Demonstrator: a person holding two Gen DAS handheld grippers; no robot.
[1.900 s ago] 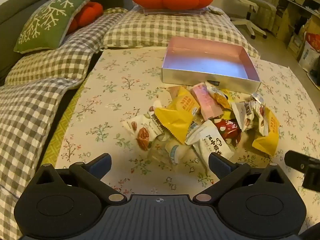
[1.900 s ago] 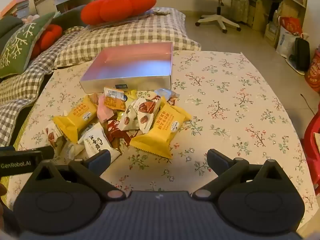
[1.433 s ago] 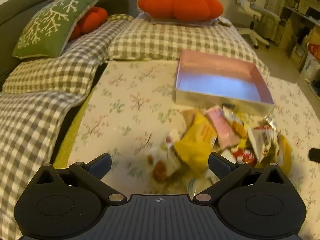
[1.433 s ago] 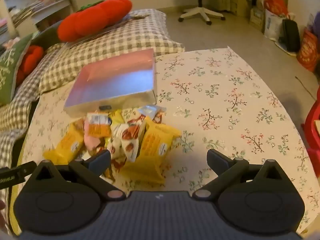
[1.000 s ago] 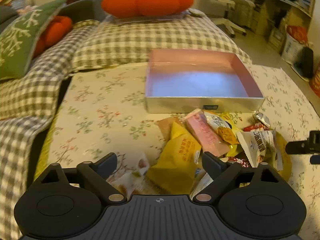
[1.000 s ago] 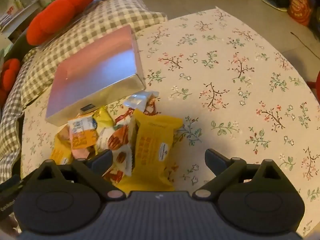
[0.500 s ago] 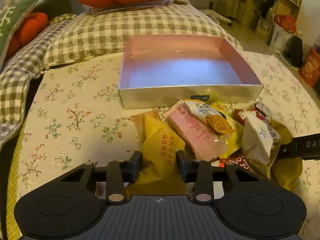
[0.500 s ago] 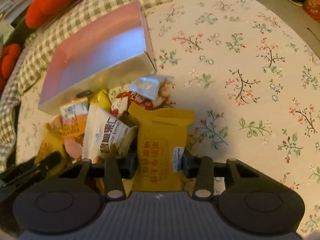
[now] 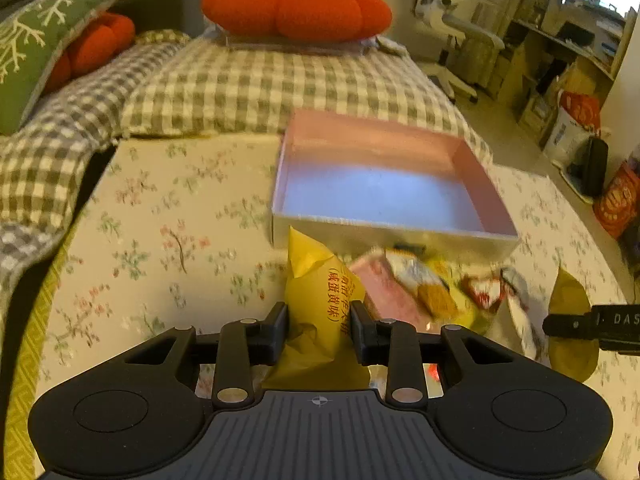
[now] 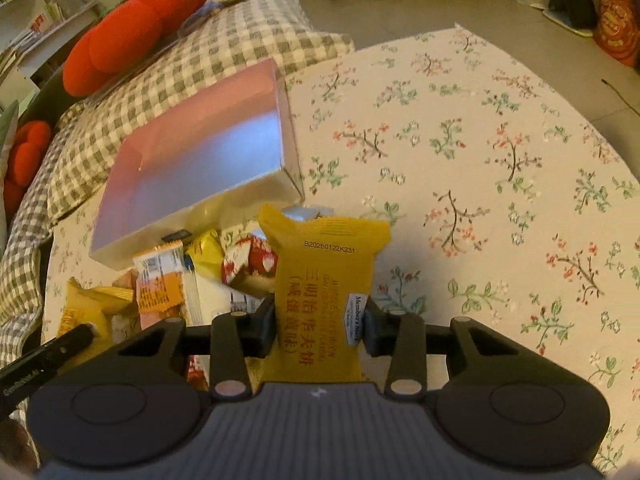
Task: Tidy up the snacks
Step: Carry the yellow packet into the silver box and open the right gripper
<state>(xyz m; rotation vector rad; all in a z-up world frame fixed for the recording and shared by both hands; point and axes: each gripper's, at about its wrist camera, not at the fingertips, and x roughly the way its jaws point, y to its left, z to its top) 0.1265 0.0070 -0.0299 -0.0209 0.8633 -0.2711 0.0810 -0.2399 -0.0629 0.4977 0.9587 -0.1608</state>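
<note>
In the left wrist view, the left gripper has its jaws pinching one yellow snack packet, having just closed on it; the packet stands tilted between them, above the table with its floral cloth. Just beyond it lies one open silver box, pink inside and holding nothing. Between packet and box sits the snack pile; the blur allows a count of roughly four wrappers, among them one pink and one red. One orange pumpkin cushion rests on the checked bedding behind.

In the right wrist view, the right gripper pinches a second yellow packet, its jaws having just closed on it, held upright and lifted in front of the box. To its left about five wrappers remain on the cloth, including one orange-and-white packet. The other gripper's finger shows at the lower left, by a further yellow packet.
</note>
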